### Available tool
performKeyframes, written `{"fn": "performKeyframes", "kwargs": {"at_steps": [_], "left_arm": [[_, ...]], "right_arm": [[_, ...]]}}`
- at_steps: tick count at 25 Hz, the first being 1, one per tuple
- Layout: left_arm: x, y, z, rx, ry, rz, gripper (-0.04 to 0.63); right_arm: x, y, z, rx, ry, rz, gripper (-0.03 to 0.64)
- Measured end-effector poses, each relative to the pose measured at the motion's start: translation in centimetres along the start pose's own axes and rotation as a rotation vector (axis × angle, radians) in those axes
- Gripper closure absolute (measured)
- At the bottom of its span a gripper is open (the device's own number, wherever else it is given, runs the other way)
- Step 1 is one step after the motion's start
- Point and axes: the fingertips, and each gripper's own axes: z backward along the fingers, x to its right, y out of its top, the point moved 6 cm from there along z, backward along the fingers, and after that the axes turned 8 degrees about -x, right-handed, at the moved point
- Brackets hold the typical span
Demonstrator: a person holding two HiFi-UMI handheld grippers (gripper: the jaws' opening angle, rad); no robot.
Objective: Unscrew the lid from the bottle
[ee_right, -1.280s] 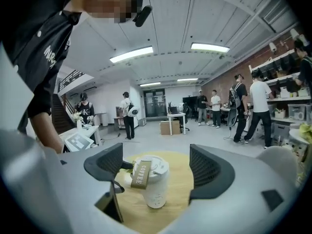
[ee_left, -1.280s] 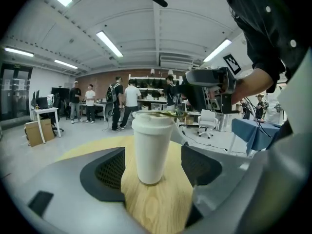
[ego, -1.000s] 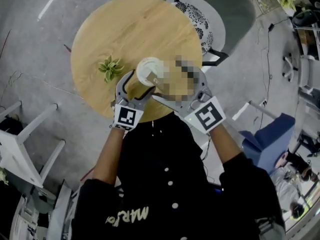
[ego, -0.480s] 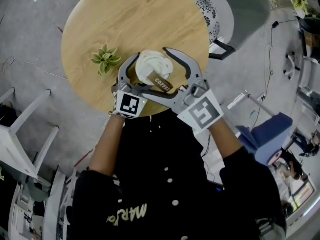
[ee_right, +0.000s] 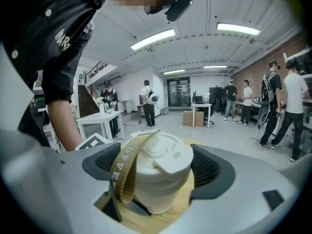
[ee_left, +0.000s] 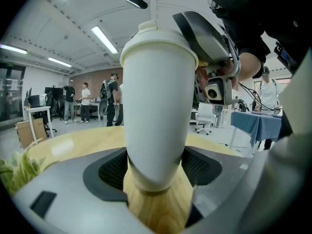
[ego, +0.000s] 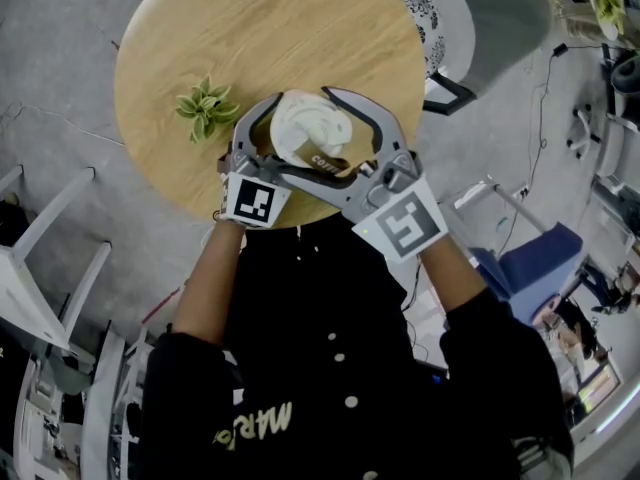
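A cream bottle (ego: 300, 153) stands upright near the front edge of the round wooden table (ego: 250, 28). My left gripper (ee_left: 156, 165) is round its narrow base, and its jaws are closing with both pads lying against the bottle (ee_left: 156, 96). The cream lid (ego: 312, 123) sits on top. My right gripper (ee_right: 156, 167) is round the lid (ee_right: 163, 155), its jaws closing with the pads against it. A brown woven strap (ee_right: 124, 172) hangs down the lid's left side, between lid and pad.
A small green plant (ego: 205, 108) lies on the table left of the bottle. A grey chair with a patterned cushion (ego: 470, 18) stands behind the table, and white frames (ego: 50, 258) stand on the floor at the left. People stand far off in the room.
A second ago the right gripper's jaws lay beside the bottle's top; now they sit round the lid. The left gripper has stayed at the bottle. The head view has shifted slightly.
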Motion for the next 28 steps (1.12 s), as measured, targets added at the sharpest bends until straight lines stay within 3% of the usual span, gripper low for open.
{"fn": "performKeyframes", "kwargs": {"at_steps": [5,12,16,20,25,28], "left_arm": [[-0.1,-0.1,-0.1,-0.012,-0.025,-0.021,0.255],[-0.4,0.0,-0.1,-0.064,-0.116,-0.088,0.255],[-0.5,0.1,-0.1,-0.077,-0.138,-0.095,0.255],[-0.4,0.1,-0.2,-0.087,-0.134,-0.09,0.253],[-0.4,0.3,-0.2,-0.088,-0.132,-0.091,0.253],[-0.3,0.3,-0.2,-0.09,-0.13,-0.089,0.253]], "right_arm": [[0.2,0.3,-0.2,0.01,0.085,0.076,0.172],[1.1,0.4,-0.3,-0.033,0.463,0.293,0.172],[1.4,0.3,-0.5,-0.058,0.54,0.306,0.17],[1.6,0.0,0.1,-0.074,0.461,0.263,0.164],[1.3,-0.4,1.6,-0.028,0.133,0.043,0.126],[0.2,-0.8,1.0,-0.009,0.002,0.034,0.134]]}}
